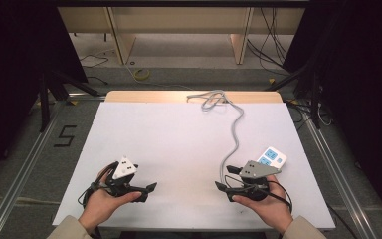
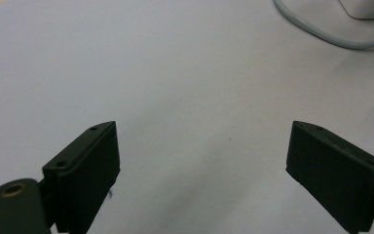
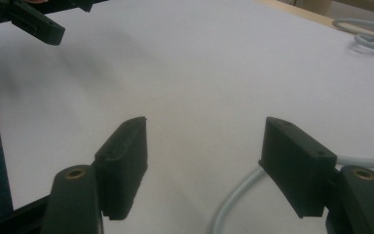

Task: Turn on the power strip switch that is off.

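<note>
Left gripper (image 1: 140, 190): jaws wide apart, holding nothing, hovering well to the left of the power strip (image 1: 272, 158).
Right gripper (image 1: 227, 179): likewise spread and empty, just beside the power strip (probably readied for a reach).
Grey cord (image 1: 235, 134): runs from the power strip toward the table's (image 1: 179, 144) far edge, coiled there.

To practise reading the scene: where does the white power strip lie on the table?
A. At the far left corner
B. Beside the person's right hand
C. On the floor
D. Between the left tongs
B: the white power strip lies just beyond the right tongs, its grey cable running to the table's far edge.
</note>
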Demonstrator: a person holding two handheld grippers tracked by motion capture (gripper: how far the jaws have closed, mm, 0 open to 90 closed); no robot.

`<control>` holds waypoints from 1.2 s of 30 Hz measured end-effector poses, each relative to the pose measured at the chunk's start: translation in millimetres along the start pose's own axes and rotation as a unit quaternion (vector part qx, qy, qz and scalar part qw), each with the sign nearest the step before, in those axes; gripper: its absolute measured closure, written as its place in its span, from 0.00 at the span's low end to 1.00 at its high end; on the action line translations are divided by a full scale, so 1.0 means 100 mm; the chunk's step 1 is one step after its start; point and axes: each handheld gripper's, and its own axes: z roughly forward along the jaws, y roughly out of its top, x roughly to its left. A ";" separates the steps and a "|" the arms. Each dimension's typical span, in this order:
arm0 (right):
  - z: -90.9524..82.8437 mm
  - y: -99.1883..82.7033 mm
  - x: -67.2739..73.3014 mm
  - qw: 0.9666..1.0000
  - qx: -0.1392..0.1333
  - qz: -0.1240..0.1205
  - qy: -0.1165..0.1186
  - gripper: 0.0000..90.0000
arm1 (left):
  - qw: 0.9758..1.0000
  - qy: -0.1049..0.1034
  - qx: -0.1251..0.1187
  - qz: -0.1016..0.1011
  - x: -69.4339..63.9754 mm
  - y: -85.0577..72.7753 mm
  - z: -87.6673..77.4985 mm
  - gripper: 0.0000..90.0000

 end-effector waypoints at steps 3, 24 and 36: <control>-0.04 0.01 -0.02 1.000 0.000 0.001 -0.011 0.46 | 1.000 0.001 0.002 0.002 0.00 0.00 0.00 0.13; -0.17 0.03 -0.15 0.998 0.043 0.009 -0.045 1.00 | 1.000 0.013 0.003 0.012 0.03 0.01 0.01 0.15; -0.19 0.05 -0.23 0.996 0.075 0.001 -0.042 1.00 | 1.000 0.014 0.003 0.014 0.01 0.03 0.03 0.16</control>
